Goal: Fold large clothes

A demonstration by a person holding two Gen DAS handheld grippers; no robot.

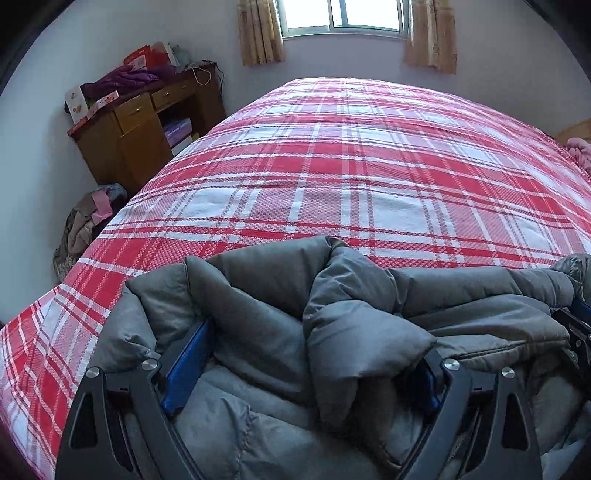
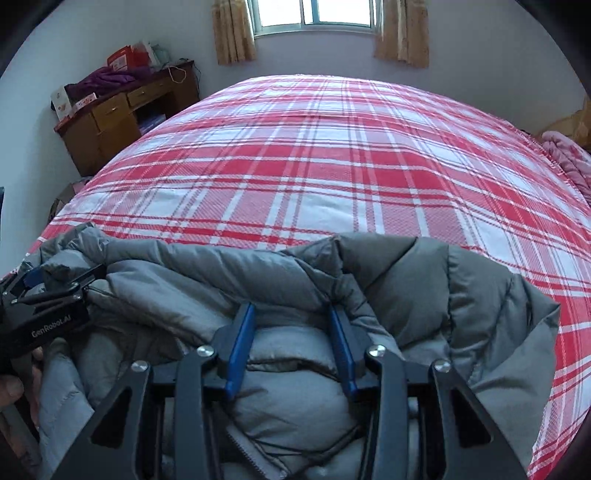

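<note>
1. Daylight from a curtained window [image 1: 343, 16] falls on a wide bed under a red-and-white plaid woven cover [image 1: 351, 166]; a brown wooden desk [image 1: 136, 125] piled with boxes and purple cloth stands against the far left wall.
2. At the bed's near edge lies the task's thing, a bulky grey quilted down jacket [image 1: 280, 325], bunched in puffy ridges, its zipper showing nearest the right-wrist camera.
3. Left tool [image 1: 299, 362]: its blue-padded fingers stand wide with a thick fold of jacket filling the space between them; whether the pads actually press cannot be told.
4. Right tool [image 2: 291, 347]: its jaws are part-closed, the blue pads pinching a padded ridge of the jacket.
5. Risks, as a judgement: the slick, springy filling could slide out of either tool when lifted, above all from the wide left one; uneven pulls could twist the fold, and the heavy bulk near the edge could drag the jacket off the bed.
</note>
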